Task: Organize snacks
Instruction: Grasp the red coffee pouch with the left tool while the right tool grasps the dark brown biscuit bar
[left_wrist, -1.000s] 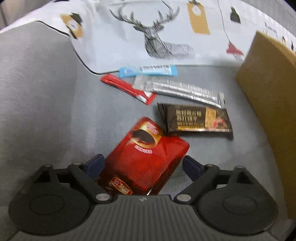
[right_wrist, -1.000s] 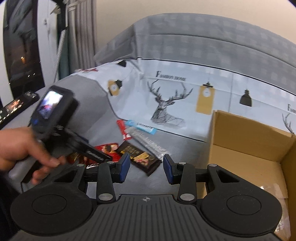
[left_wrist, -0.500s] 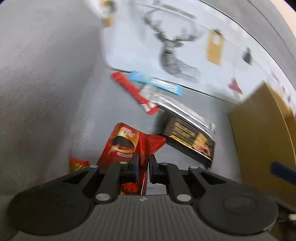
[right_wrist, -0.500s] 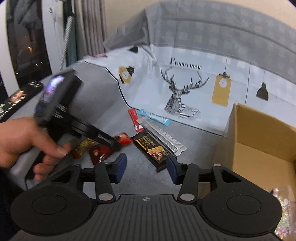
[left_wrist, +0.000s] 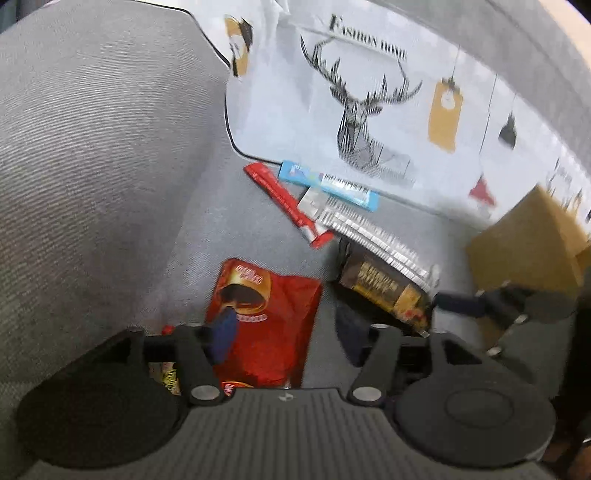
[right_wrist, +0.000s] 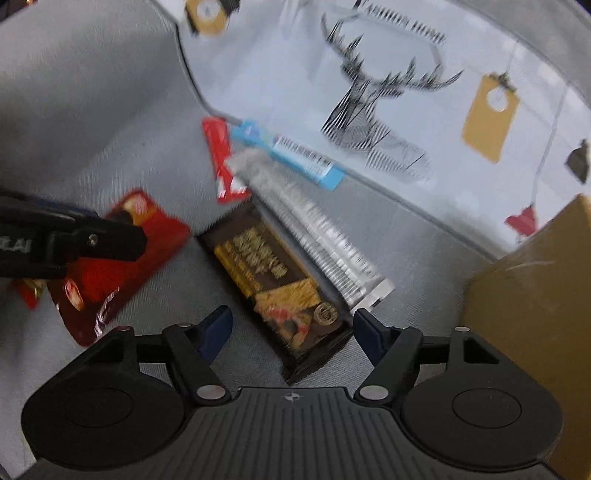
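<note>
Snacks lie on the grey sofa seat. Left gripper (left_wrist: 284, 332) is spread around the red pouch (left_wrist: 264, 314), apparently not touching; right gripper (right_wrist: 291, 332) spread around the dark bar (right_wrist: 275, 280), beside the cardboard box (right_wrist: 532, 280).

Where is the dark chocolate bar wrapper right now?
In the right wrist view the dark chocolate bar wrapper lies on the grey sofa between the open right tongs, with the silver sachets beside it and the red coffee pouch to its left.

both the left tool (left_wrist: 284, 336) and right tool (right_wrist: 291, 328) gape wide, angled downward.
</note>
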